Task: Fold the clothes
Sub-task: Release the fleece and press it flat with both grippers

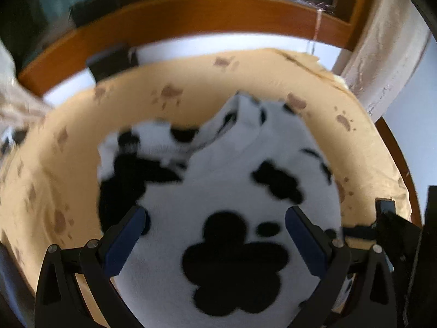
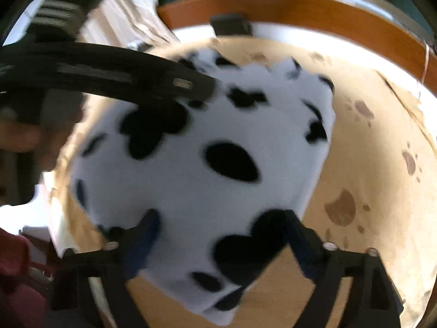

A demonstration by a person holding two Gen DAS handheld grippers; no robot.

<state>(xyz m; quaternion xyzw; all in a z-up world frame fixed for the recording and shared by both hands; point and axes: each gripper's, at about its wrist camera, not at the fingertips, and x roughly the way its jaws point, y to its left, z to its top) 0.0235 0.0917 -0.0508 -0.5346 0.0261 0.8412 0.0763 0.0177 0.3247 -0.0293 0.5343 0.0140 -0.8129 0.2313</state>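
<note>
Left wrist view: your left gripper [image 1: 217,229] hangs spread over the cow-print garment [image 1: 218,180], bunched with a layer doubled over on the beige cloth [image 1: 54,180], your right gripper [image 2: 221,235] also spread at its near corner, so folding looks partial, squaring left.

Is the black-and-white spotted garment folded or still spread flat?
Folded, at least partly: the spotted garment lies as a compact bundle on the tan paw-print sheet, with layered edges showing at its near corner. How many folds, cannot tell.

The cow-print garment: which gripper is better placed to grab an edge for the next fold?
Probably right. The right gripper is open at the cow-print garment's near corner; the left gripper, also open, faces its middle.
</note>
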